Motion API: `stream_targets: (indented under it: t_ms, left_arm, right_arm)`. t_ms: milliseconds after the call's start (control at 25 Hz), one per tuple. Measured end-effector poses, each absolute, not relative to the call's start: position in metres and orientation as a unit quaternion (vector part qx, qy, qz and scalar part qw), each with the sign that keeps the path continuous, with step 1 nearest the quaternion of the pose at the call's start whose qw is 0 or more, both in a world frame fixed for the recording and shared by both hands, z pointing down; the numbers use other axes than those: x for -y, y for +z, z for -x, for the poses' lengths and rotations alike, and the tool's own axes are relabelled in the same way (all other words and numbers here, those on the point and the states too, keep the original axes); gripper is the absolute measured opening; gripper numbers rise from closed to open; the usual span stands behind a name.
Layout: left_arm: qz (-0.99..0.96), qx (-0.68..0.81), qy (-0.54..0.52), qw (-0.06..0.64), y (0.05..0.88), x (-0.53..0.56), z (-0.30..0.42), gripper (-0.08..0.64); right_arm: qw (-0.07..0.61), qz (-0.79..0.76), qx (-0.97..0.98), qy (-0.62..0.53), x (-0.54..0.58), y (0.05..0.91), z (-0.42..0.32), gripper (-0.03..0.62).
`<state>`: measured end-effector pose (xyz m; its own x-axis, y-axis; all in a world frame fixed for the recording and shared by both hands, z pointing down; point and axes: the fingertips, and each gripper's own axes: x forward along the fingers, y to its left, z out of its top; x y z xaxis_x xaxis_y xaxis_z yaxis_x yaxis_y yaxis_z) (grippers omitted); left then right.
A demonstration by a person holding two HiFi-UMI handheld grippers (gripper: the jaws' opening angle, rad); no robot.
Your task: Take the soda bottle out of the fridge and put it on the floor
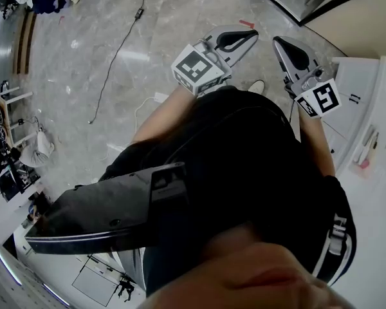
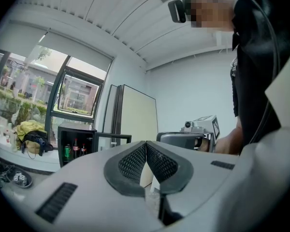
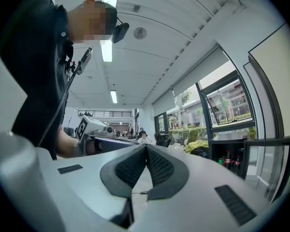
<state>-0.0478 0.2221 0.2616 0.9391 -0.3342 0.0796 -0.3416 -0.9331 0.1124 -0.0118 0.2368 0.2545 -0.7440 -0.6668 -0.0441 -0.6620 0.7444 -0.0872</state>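
Note:
A small black fridge [image 2: 77, 148] stands open by the window. Dark soda bottles [image 2: 76, 149] with red labels and a green can [image 2: 66, 152] stand inside. The right gripper view shows the same fridge [image 3: 241, 161] and its bottles [image 3: 227, 160] at the right, far off. In the head view both grippers are held in front of the person's body, over the floor. My left gripper [image 1: 249, 37] is shut with nothing between its pads [image 2: 135, 161]. My right gripper [image 1: 280, 42] is also shut and empty, and its pads [image 3: 159, 166] meet.
A black cable [image 1: 119, 44] runs across the marble floor [image 1: 83, 108]. A white counter [image 1: 367, 127] stands at the right. A cream panel [image 2: 135, 124] stands beside the fridge. Shoes [image 2: 14, 178] and a yellow cloth [image 2: 29, 129] lie near the window.

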Motion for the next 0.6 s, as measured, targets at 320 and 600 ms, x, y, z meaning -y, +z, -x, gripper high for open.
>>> stream_targets:
  t_ms: [320,600]
  left_arm:
    - [-0.982,0.179,0.038,0.055,0.261,-0.219,0.017,0.005]
    - [-0.978,0.197,0.042,0.055,0.261,-0.216,-0.012,0.005]
  right_arm:
    - [0.038,0.369,-0.928,-0.028,-0.225,0.257,-0.021,0.014]
    - [0.036,0.343,-0.938,-0.015,-0.222,0.255,-0.04,0.014]
